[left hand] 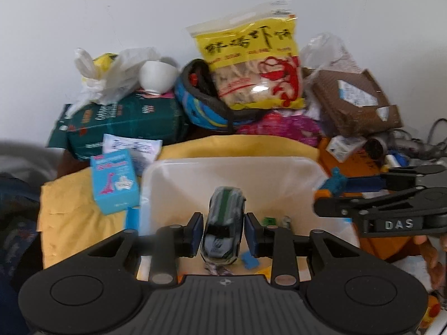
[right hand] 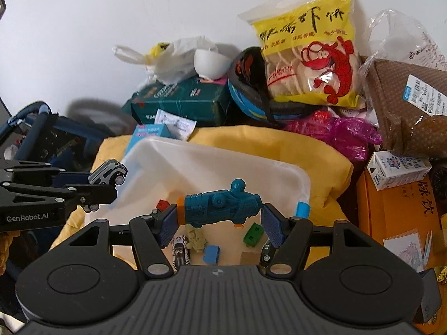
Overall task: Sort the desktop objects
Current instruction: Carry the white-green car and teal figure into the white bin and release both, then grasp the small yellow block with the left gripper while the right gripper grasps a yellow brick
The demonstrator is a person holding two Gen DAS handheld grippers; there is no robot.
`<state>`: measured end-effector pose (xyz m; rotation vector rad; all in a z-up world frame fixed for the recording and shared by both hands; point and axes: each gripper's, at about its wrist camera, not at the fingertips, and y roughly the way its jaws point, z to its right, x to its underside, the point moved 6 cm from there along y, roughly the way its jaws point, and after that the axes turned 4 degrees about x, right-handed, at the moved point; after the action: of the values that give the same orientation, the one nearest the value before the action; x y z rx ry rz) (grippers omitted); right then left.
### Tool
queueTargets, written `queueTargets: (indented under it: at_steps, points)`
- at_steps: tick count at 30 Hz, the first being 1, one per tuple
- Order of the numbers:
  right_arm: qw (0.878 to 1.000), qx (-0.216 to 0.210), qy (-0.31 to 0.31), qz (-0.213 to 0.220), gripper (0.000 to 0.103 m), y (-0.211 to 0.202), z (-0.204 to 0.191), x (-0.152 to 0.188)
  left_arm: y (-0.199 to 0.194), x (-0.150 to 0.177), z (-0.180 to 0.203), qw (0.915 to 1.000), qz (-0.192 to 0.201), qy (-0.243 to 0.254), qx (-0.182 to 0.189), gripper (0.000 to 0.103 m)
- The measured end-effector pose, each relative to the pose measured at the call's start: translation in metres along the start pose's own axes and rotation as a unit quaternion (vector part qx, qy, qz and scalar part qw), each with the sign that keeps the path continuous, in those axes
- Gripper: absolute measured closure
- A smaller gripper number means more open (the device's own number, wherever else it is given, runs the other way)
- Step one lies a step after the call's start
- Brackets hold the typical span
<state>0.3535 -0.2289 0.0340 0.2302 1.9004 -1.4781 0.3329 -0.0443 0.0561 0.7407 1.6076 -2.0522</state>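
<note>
Left gripper (left hand: pixel 223 234), jaws spread, car (left hand: pixel 223 223) loose between them lengthwise, above the bin (left hand: pixel 156 184); right gripper (right hand: pixel 220 220) pinches the blue toy (right hand: pixel 220 205) crosswise

Bin (right hand: pixel 293 176) open from above; piled snack bag (right hand: pixel 307 53), brown parcel (right hand: pixel 405 111), green pack (right hand: pixel 181 97) block the rear.

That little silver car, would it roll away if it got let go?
Probably: the car has free-looking wheels, so on the bin's smooth floor it may roll. It looks hard and glossy, so likely stiff and somewhat slippery. Being small, it is probably light.
</note>
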Motion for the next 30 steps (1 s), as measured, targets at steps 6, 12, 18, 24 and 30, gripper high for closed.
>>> queueTargets:
  at_steps: [6, 12, 18, 24, 30]
  points:
    - [1.000, 0.005, 0.000, 0.013, 0.027, 0.001, 0.004, 0.007, -0.006, 0.018, -0.007, 0.9996, 0.017, 0.011, -0.017, 0.038]
    - [0.999, -0.021, -0.017, 0.047, 0.027, -0.026, -0.008, 0.053, -0.033, 0.095, 0.007, 0.9977, 0.046, 0.049, 0.001, 0.038]
    - [0.997, -0.031, -0.054, 0.033, 0.030, -0.029, -0.031, 0.158, -0.037, 0.215, 0.033, 0.9985, 0.010, 0.053, 0.012, 0.038]
    - [0.996, -0.031, -0.075, -0.020, 0.052, -0.002, -0.053, 0.227, -0.021, 0.281, 0.052, 0.9982, -0.029, 0.040, 0.035, 0.043]
    - [0.997, -0.041, -0.062, -0.017, 0.052, 0.011, -0.071, 0.236, -0.004, 0.291, 0.062, 0.9978, -0.028, 0.057, 0.020, 0.064]
